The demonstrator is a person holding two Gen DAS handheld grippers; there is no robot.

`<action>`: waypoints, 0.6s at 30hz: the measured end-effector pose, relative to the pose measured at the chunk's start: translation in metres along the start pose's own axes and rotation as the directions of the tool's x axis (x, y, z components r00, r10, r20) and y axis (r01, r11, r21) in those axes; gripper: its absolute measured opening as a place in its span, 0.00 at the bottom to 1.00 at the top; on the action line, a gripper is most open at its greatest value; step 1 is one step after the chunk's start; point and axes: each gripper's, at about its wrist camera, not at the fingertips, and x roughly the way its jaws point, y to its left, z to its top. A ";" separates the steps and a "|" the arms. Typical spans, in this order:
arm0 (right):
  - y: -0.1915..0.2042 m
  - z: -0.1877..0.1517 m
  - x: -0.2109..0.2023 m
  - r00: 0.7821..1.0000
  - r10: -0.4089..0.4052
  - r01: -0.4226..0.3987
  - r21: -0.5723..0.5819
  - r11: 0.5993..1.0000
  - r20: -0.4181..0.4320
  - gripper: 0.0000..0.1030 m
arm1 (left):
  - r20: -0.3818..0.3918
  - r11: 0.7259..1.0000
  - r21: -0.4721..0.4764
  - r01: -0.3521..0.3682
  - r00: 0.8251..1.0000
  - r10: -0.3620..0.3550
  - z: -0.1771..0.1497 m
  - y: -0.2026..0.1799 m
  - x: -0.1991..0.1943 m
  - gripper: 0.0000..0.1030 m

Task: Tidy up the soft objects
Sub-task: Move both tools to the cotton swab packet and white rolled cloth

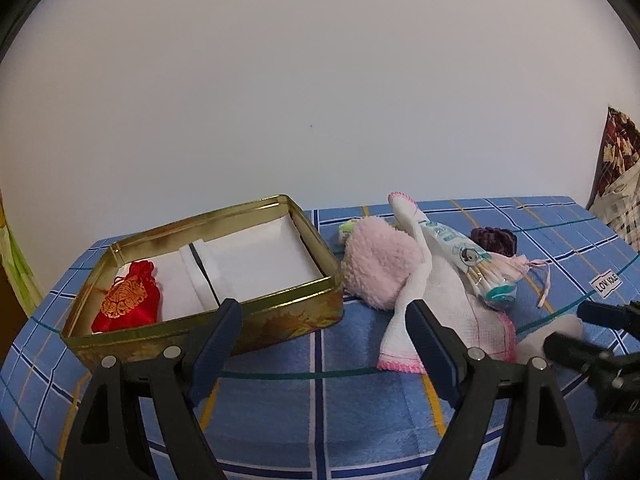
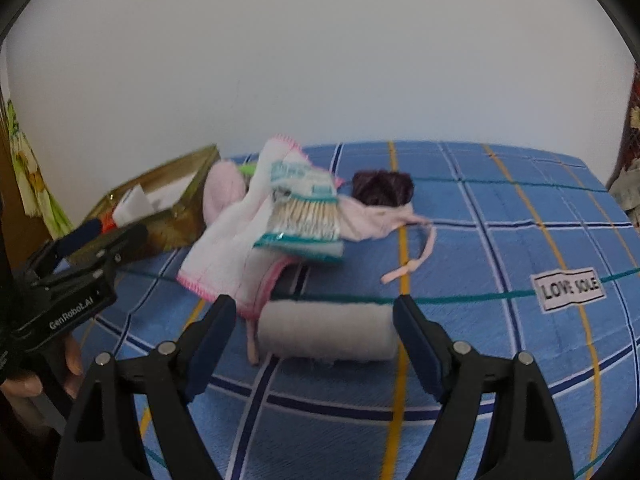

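Grey roll (image 2: 326, 334), right view only

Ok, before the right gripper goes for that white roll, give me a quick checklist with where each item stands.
1. Right gripper open: ok.
2. White roll lined up between its fingers: ok, not gripped.
3. Roll clear of the towel: cannot tell, the pink edge lies close beside it.
4. Gold tin has room: ok, only the red pouch in the left compartment.
5. Left gripper open and empty: ok.
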 end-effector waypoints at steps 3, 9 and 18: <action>0.004 0.001 0.003 1.000 -0.019 0.019 -0.023 1.000 -0.008 0.81 | -0.005 1.000 -0.008 0.002 1.000 -0.002 0.000 -0.003 0.001 0.83; 0.009 0.003 0.008 0.997 -0.073 0.071 -0.074 0.995 -0.031 0.81 | -0.027 1.000 0.008 0.020 0.999 -0.020 0.000 -0.017 0.003 0.83; -0.008 0.001 0.028 0.990 -0.012 0.014 0.016 1.000 -0.140 0.84 | -0.070 1.000 0.010 0.014 0.997 -0.014 -0.001 -0.024 0.010 0.83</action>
